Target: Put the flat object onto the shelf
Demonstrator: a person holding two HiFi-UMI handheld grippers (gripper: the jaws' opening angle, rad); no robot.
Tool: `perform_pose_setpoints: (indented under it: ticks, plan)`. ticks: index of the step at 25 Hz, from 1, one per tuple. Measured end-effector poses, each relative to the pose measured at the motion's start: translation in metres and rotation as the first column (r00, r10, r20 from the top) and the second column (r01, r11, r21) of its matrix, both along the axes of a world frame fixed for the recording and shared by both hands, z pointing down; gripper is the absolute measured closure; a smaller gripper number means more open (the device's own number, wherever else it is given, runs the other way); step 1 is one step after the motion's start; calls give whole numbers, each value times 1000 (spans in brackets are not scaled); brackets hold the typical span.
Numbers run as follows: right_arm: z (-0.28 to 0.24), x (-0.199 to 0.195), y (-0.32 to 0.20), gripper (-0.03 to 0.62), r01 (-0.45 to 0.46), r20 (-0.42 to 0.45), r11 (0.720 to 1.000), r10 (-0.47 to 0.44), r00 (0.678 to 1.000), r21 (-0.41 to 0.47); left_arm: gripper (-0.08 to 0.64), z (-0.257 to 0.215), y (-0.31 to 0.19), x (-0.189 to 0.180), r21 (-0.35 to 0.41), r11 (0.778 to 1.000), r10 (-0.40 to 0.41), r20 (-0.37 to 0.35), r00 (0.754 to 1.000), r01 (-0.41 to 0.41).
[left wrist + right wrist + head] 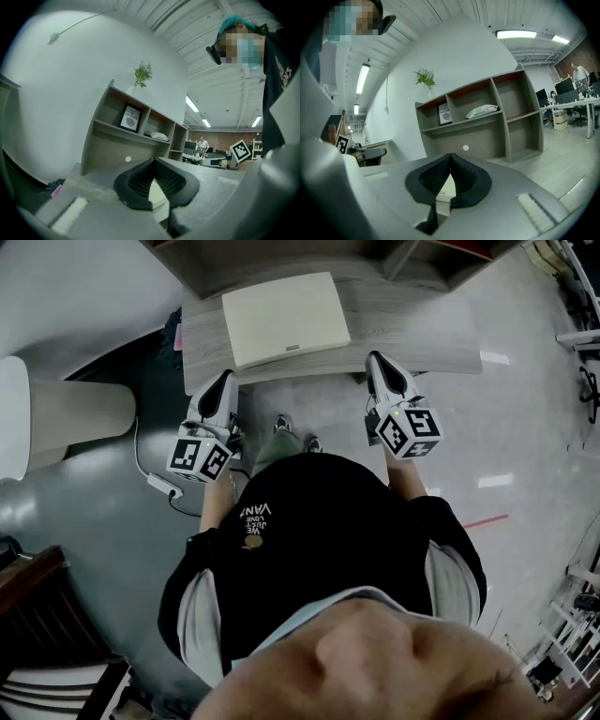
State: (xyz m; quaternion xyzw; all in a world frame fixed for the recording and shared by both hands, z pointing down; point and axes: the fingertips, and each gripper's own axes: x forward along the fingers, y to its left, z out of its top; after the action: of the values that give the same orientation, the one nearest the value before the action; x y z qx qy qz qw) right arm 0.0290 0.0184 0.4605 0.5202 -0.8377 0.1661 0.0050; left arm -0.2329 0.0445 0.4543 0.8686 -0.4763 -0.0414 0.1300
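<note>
The flat object (286, 317) is a cream slab that lies on a grey wooden table (427, 345), right below the shelf unit (281, 259). My left gripper (225, 379) hovers at the table's front edge, close to the slab's near left corner. To the right of the slab, my right gripper (375, 358) is over the same edge. Both are shut, tips touching, with nothing clamped. In the left gripper view a cream corner of the flat object (157, 194) shows through the gap behind the left gripper's tips (153, 161). The right gripper view shows the flat object (446, 190) likewise below the right gripper's tips (450, 157), and the shelf (487, 122) beyond.
The shelf (136, 136) holds a framed picture (130, 117) and a flat bag (156, 136), with a plant (142, 75) on top. A power strip (161, 486) lies on the floor at the left. A cream round block (75, 413) stands further left. Desks and a person (202, 144) are far behind.
</note>
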Motion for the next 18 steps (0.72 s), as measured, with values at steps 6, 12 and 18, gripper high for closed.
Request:
perform_pose_setpoints:
  ticks: [6,12,18]
  plan:
    - [1,-5,-27,594,-54,-7,998,54,999,-14,558,4,-39,-10,-26,999,30,16,999,-30]
    - [3,-15,-52,594,-109,-5,994,109,994,-20,558,8,-77,-24,-43,997,68,37,997,-66]
    - [9,-24,-71,592,-173,-10,985,172,985,-21,558,19,-106,-33,-68,990,127,45,991,-124]
